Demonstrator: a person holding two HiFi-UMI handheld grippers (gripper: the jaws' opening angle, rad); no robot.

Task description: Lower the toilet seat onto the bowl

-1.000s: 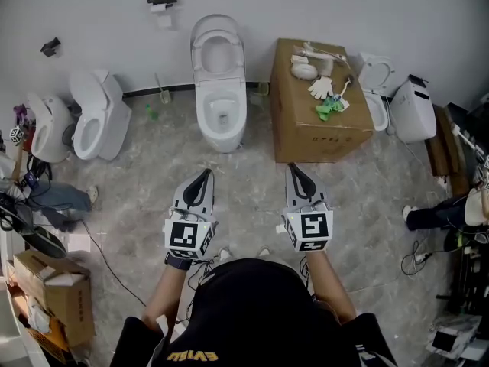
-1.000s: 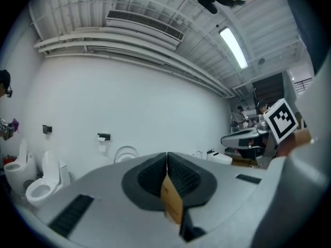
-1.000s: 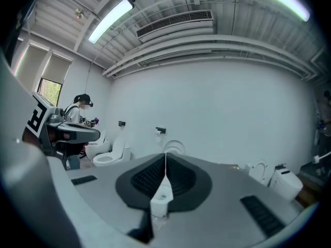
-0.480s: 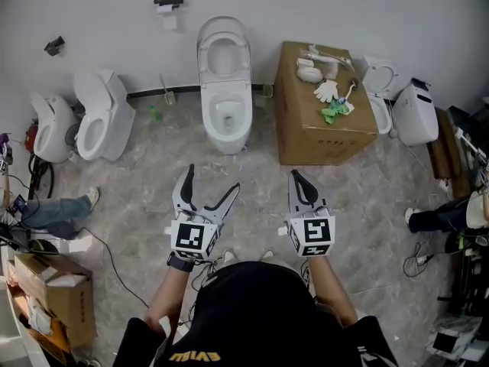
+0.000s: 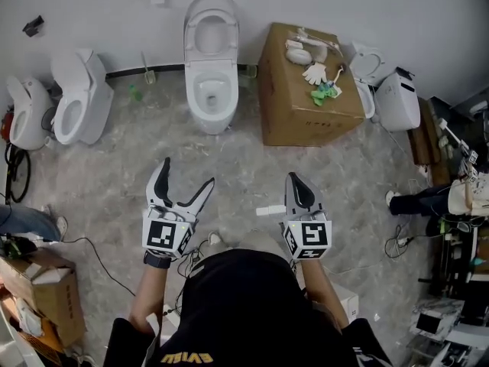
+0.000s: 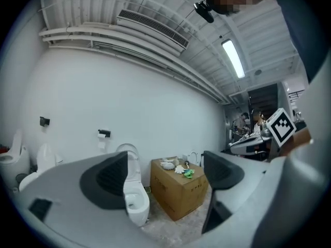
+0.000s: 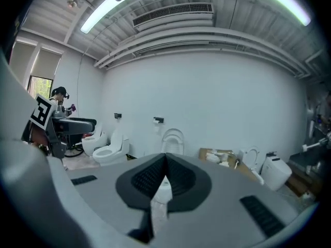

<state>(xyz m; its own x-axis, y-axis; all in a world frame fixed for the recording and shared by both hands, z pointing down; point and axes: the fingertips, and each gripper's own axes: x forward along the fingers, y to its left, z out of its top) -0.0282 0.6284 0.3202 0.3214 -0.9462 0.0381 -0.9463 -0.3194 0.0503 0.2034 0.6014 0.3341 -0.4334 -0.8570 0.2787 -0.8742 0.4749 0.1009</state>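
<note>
A: You're standing well back from the white toilet. Its toilet seat (image 5: pixel 211 21) is up, leaning against the wall above the bowl (image 5: pixel 209 98), so nothing's lowered yet.

B: Right, and look at your left gripper (image 5: pixel 187 173): jaws spread wide, with only air between them. Your right gripper (image 5: pixel 295 177) has its jaws pressed together, and it's empty too.

A: So which one goes? The toilet lies straight ahead, just right of your left gripper's line and well left of the right one. I'd call the left nearer.

B: Agreed. The seat's oval stands on end, its long axis running up the wall. The hinge is low at the back of the bowl and the free edge is at the top.

A: And the bowl's long axis runs out from the wall toward you, front rim pointing your way. So the seat should swing down toward you.

B: Mind the cardboard box (image 5: pixel 306 90) just beside the toilet on your right. It probably favours reaching in from the left.
</note>
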